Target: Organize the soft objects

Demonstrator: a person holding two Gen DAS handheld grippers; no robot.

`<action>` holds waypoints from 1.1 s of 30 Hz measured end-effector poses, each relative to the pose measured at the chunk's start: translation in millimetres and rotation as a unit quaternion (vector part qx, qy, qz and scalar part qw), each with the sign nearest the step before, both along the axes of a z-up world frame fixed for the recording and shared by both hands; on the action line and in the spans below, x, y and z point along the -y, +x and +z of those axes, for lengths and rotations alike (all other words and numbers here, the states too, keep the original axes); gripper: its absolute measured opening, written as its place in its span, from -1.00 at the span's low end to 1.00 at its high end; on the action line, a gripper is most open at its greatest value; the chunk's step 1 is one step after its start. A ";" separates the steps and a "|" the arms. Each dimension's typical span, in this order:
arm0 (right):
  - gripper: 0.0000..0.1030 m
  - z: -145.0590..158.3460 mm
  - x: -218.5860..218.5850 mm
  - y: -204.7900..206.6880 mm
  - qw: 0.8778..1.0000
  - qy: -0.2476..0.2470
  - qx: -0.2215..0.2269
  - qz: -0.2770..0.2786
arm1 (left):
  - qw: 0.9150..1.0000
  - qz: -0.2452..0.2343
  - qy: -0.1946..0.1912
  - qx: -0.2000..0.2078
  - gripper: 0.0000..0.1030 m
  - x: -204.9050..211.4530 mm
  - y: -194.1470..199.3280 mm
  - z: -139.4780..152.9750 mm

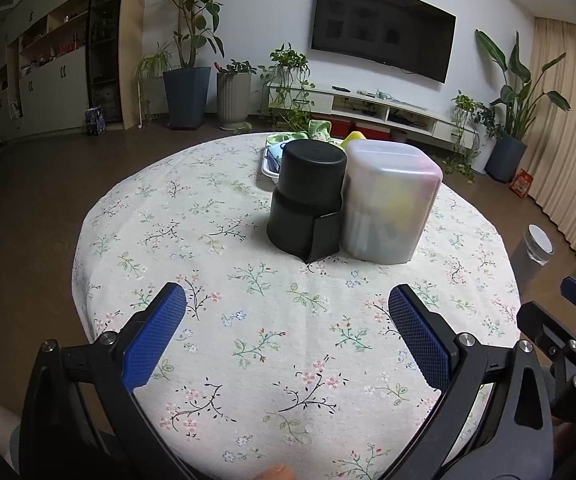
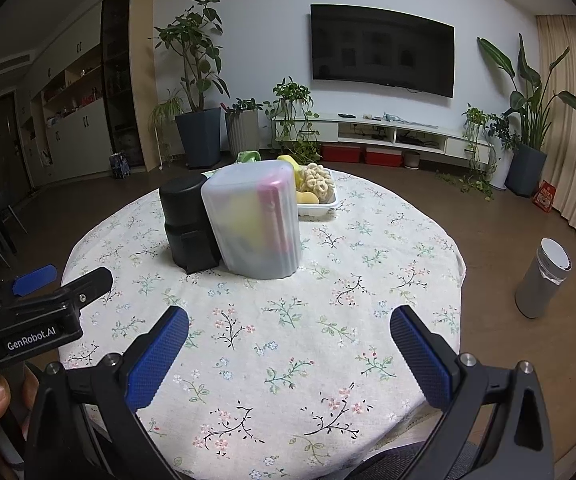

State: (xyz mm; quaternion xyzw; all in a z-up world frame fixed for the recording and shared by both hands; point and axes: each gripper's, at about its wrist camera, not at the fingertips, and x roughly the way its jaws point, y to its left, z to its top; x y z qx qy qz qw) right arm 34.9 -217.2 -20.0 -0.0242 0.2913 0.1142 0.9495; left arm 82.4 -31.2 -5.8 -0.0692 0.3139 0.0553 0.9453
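A round desk [image 2: 367, 280] wears a cream cloth printed with small flowers. On the far wall hangs a dark television [image 2: 381, 49] above a low white media cabinet [image 2: 391, 134] with red boxes [image 2: 361, 155] beneath it. Potted plants [image 2: 198, 80] stand along that wall, with more at the far right beside beige curtains [image 2: 571, 120]. On the brown floor to the right stands a grey cylindrical bin [image 2: 543, 278]. Shelving [image 1: 48, 64] fills the far left.

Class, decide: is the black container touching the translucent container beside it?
Touching. In the left wrist view the black container presses against the translucent container with no tablecloth visible between them.
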 end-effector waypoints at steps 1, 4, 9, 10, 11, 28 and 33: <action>1.00 0.4 0.0 -0.1 1.000 0.001 0.000 0.001 | 1.000 -0.001 0.001 -0.001 1.00 0.5 0.6 -0.1; 1.00 -1.0 -0.1 0.3 1.000 0.000 -0.002 0.000 | 1.000 0.001 0.012 -0.004 1.00 2.9 2.3 -0.4; 1.00 -4.1 1.4 0.4 1.000 -0.001 -0.002 -0.003 | 1.000 -0.001 0.018 0.001 1.00 4.4 2.3 1.2; 1.00 -4.4 0.8 0.6 1.000 -0.001 -0.002 -0.003 | 1.000 0.001 0.017 0.001 1.00 4.0 2.5 1.4; 1.00 -5.2 1.6 0.7 1.000 -0.001 -0.003 -0.004 | 1.000 0.003 0.016 0.000 1.00 3.6 2.9 1.5; 1.00 -15.7 -3.3 11.4 0.999 -0.009 -0.030 -0.020 | 1.000 -0.003 0.011 0.005 1.00 5.3 -0.8 -2.5; 1.00 -16.8 0.5 12.5 0.999 -0.003 -0.036 -0.024 | 1.000 -0.002 0.013 0.002 1.00 6.7 0.8 -4.9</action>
